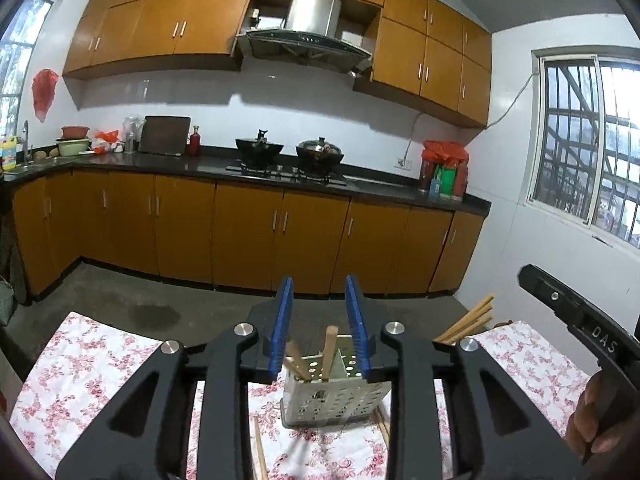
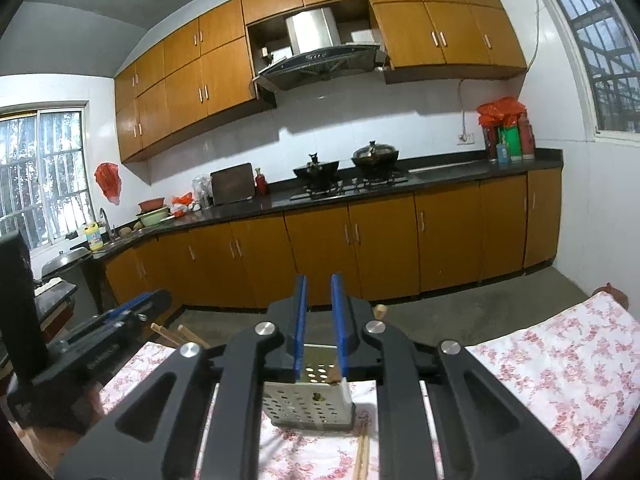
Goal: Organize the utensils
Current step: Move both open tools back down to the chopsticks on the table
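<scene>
Upright, the perforated utensil holder (image 1: 336, 392) stands on the floral counter (image 1: 80, 368) just beyond both grippers' parted, empty fingers (image 1: 282, 320), chopsticks (image 1: 330, 350) pointing up inside; loose chopsticks (image 2: 362, 452) lie beside its base.

The right gripper (image 2: 319, 292) hangs above a perforated metal utensil holder (image 2: 308, 402), its blue fingers (image 2: 299, 320) parted with nothing between them. The holder stands on a floral tablecloth (image 2: 560, 364). Wooden chopsticks (image 2: 362, 452) lie just beside the holder's near right corner. The left gripper (image 2: 120, 316) sits to the holder's left.
</scene>
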`<state>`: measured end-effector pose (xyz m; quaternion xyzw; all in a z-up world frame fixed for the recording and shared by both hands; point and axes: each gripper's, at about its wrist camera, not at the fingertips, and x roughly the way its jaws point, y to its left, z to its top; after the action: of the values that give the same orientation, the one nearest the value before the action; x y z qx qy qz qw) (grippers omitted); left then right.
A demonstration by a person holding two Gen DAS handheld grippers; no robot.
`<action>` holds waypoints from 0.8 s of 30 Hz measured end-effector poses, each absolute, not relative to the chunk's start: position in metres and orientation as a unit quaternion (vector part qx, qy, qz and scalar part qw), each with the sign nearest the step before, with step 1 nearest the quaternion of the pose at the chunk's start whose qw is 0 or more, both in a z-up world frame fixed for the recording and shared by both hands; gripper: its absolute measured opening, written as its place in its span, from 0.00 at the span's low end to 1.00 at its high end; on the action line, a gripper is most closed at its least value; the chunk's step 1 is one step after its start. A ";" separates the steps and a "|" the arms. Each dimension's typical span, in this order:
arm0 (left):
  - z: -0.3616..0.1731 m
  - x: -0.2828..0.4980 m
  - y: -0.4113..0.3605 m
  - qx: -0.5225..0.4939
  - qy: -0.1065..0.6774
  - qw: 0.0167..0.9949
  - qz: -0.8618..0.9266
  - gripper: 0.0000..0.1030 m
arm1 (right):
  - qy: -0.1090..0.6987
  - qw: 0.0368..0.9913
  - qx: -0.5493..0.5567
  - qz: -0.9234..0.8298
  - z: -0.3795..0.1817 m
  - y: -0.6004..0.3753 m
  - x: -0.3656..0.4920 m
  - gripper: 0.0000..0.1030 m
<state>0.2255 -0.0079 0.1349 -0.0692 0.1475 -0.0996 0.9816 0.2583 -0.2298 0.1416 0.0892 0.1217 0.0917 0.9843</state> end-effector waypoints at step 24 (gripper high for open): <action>-0.038 0.173 0.040 -0.054 0.369 0.928 -0.018 0.33 | 0.421 0.899 0.070 0.096 -0.082 -0.223 0.215 0.18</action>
<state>0.1727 0.0405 -0.0378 -0.0541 0.3685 -0.0179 0.9279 0.2149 -0.2230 -0.0822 0.0704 0.4213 0.0962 0.8991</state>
